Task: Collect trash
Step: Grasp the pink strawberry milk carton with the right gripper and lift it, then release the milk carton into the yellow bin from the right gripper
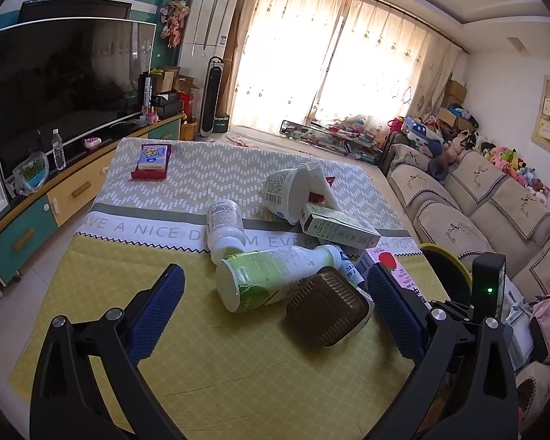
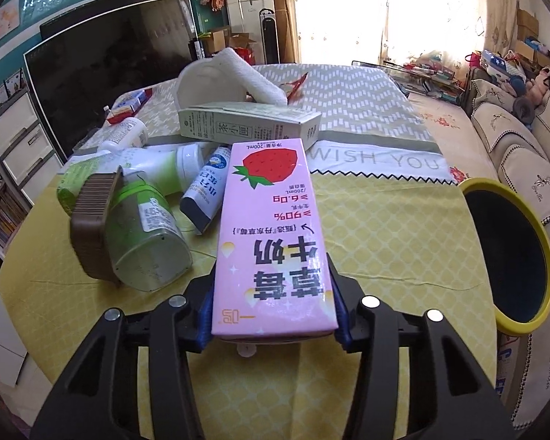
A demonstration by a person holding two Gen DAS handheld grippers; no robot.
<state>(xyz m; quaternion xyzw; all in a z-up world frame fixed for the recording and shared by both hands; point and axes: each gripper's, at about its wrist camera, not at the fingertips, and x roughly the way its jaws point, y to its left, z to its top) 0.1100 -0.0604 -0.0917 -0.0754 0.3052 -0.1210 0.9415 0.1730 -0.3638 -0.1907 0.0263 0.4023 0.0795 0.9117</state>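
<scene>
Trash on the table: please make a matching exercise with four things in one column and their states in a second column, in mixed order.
Things:
1. pink strawberry milk carton
2. brown tray
3. yellow-rimmed bin
4. left tongs

States:
A. open, holding nothing
B. beside the table, mouth open
C. clamped in the right tongs
D. leaning on the green bottle

Pairs: 1-C, 2-D, 3-B, 4-A
</scene>
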